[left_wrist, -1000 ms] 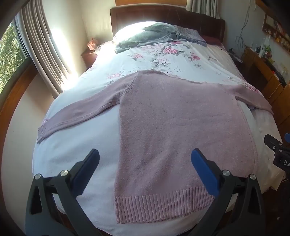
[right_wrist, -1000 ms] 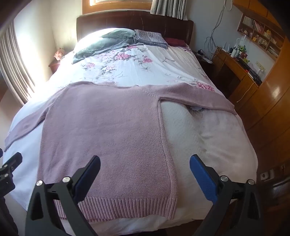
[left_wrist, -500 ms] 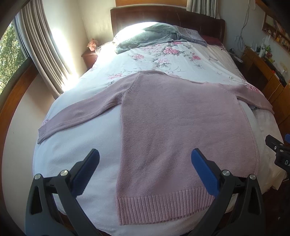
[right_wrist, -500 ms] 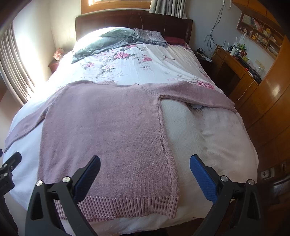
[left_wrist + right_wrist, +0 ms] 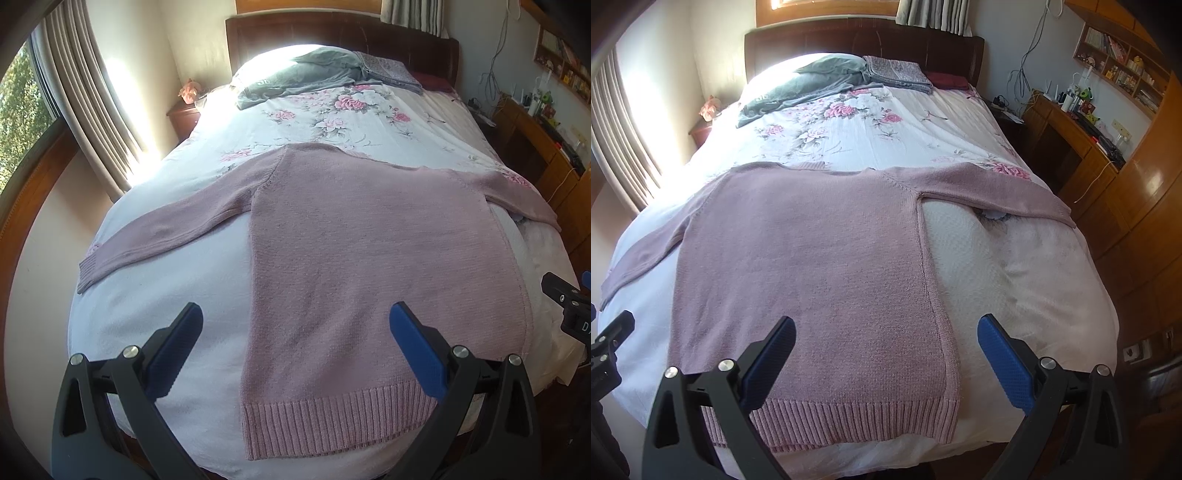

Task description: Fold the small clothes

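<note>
A pink knitted sweater (image 5: 369, 258) (image 5: 812, 266) lies flat on the bed with both sleeves spread out sideways and its ribbed hem at the near edge. My left gripper (image 5: 295, 325) hangs open above the sweater's lower left part, holding nothing. Over the lower right side seam my right gripper (image 5: 886, 332) is open too, with nothing between its fingers. Part of the right gripper's black frame (image 5: 569, 310) shows at the right border of the left wrist view.
The bed (image 5: 886, 140) has a white floral cover, with a grey garment (image 5: 801, 88) and a folded patterned cloth (image 5: 897, 72) by the dark headboard. Curtains and a nightstand (image 5: 184, 118) stand left. A wooden desk (image 5: 1075, 140) and cupboards line the right.
Both views have shifted slightly; the sweater sits a little lower and nearer in frame. The sweater itself has not moved, and both grippers stay open.
</note>
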